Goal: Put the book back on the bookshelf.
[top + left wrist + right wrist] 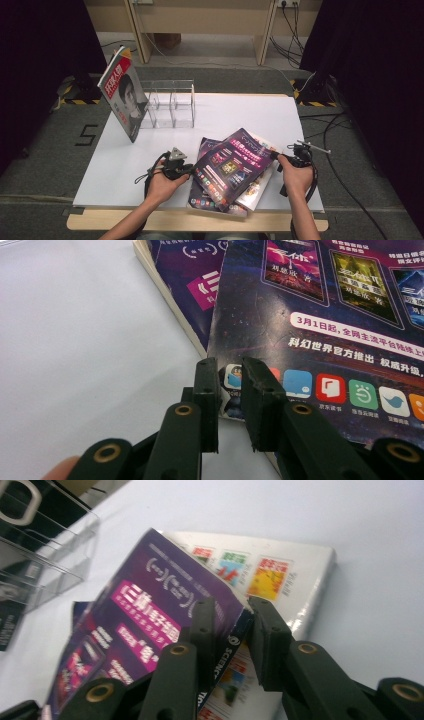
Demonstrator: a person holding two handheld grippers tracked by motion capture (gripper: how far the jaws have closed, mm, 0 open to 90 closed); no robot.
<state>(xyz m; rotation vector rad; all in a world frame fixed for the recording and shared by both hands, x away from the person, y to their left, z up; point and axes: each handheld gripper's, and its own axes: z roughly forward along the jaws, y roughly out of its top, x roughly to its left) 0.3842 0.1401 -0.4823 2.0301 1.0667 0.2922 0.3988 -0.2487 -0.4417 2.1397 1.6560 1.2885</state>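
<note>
I see left gripper (231, 390) nipped on purple magazine (231, 165) near corner | right gripper (234, 630) jaws astride its far spine, grip unclear | magazine lifted between both, over stack (260, 187)

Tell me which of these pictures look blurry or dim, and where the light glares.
High view: sharp at the white table, dark at both side edges. Left gripper view: crisp print on the purple magazine, table glaring pale. Right gripper view: soft and smeared, the magazine's text and clear rack out of focus.
</note>
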